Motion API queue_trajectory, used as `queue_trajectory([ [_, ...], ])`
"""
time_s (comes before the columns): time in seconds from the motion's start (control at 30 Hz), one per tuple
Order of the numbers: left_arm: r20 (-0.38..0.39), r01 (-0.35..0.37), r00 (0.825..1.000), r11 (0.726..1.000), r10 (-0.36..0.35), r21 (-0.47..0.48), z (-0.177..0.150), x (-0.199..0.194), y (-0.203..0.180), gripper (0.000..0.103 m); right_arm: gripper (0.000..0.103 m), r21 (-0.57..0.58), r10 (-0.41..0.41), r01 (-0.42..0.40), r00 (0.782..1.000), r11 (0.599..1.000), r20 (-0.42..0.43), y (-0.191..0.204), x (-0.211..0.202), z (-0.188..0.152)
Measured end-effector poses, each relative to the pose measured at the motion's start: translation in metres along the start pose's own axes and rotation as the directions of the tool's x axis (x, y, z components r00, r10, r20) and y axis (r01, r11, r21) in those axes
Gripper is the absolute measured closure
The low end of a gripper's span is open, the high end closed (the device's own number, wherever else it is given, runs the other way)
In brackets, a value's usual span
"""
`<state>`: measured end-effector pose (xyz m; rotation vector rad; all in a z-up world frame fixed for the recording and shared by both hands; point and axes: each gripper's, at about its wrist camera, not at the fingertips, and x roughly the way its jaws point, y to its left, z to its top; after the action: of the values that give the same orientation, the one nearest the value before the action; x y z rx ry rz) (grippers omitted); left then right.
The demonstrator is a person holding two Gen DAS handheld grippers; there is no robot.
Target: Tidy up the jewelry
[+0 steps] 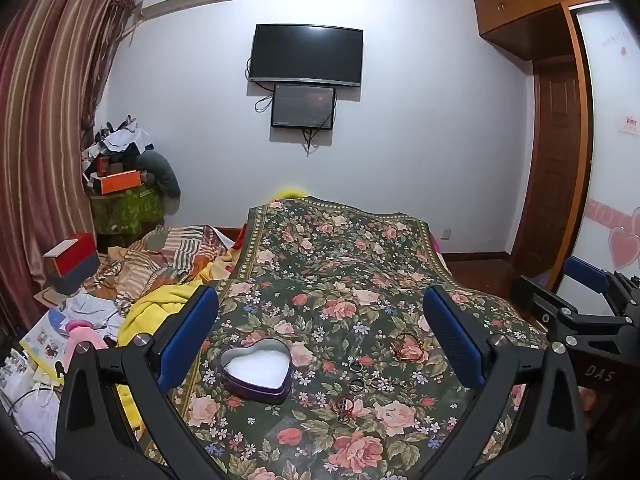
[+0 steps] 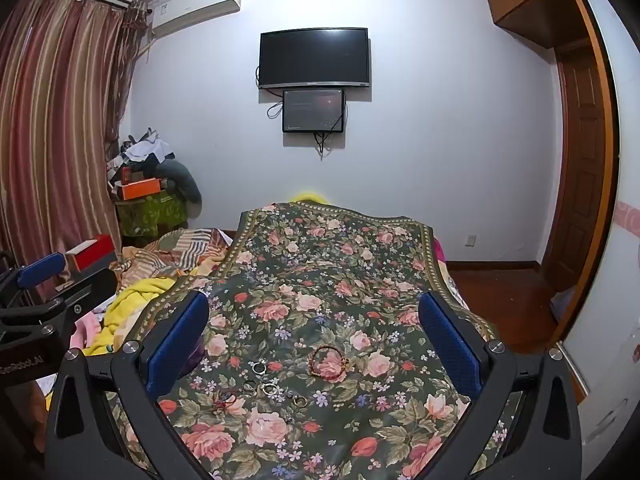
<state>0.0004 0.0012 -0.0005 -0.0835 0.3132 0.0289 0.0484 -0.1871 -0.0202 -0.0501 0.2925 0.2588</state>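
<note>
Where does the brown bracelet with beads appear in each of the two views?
Left wrist view: the bracelet lies right of centre on the floral cloth, near the right jaw.
Right wrist view: the bracelet lies at the centre, between the jaws.
Shared landmark: the rings lie just left of it in both.

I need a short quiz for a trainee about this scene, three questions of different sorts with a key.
1. True or false: the purple heart-shaped tin with the white lining already holds a ring.
2. Multiple choice: the red-and-gold beaded bracelet lies A) inside the tin, B) loose on the floral cloth, C) between the fingers of a claw.
3. Fill in: both the left claw and the right claw are ____ and hold nothing.

Key: 1 false, only the lining shows inside. 2 B. 3 open.
</note>
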Motion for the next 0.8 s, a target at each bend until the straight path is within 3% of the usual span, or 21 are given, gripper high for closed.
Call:
queue_trajectory([
  [0.8, -0.001, -0.014, 1.000, 1.000, 0.014, -0.023, -0.003, 0.003, 0.015, 0.000, 0.000, -0.007, 0.046, -0.046, 0.999, 0.999, -0.019, 0.013, 0.013, -0.001],
])
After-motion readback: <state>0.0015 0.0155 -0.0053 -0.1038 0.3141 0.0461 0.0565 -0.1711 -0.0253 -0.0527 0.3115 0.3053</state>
